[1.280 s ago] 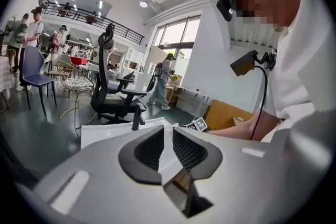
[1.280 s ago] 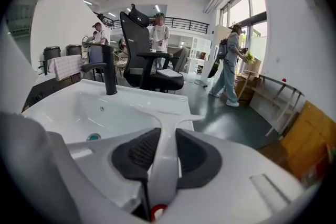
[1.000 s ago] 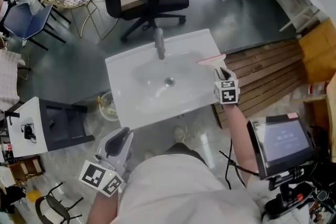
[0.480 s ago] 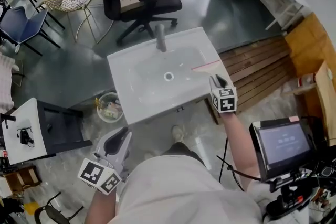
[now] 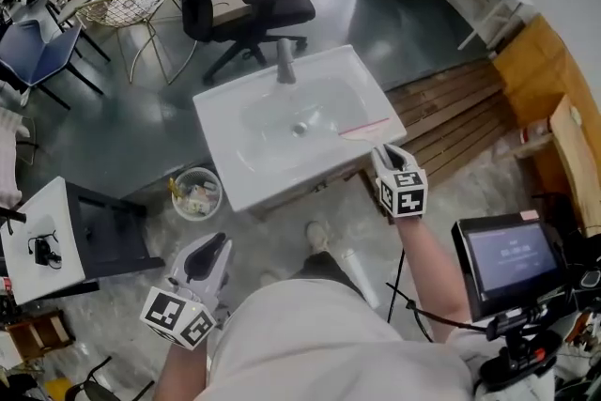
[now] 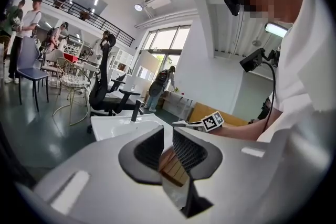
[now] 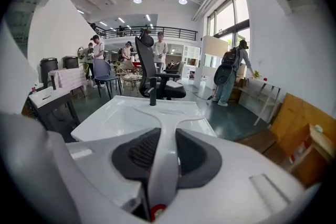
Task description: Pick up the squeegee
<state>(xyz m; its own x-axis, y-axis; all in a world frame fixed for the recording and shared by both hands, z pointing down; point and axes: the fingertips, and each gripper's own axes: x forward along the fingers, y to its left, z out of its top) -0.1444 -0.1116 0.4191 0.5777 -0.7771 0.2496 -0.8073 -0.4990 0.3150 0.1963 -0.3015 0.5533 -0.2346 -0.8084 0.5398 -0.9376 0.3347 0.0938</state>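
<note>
The only print I can pick out is the black-and-white square markers on my two gripper cubes; the text on the screen at my lower right is too small to read. My right gripper has its fingers clamped on the squeegee, their ribbed dark pads pressing either side of its handle. The squeegee is white, with a smooth handle that widens into a T-shaped head. A thin red edge runs along the blade, and there is a red spot at the handle's near end. My right arm reaches forward, the gripper tipped somewhat downward. It holds the blade out over the front right corner of the white sink, well short of the tap at the back. From above I cannot tell whether the blade touches the rim. My left gripper hangs low at my left side over the floor, near level. Its fingers stand slightly apart with nothing between them, and only the wooden pallet shows through the gap.
</note>
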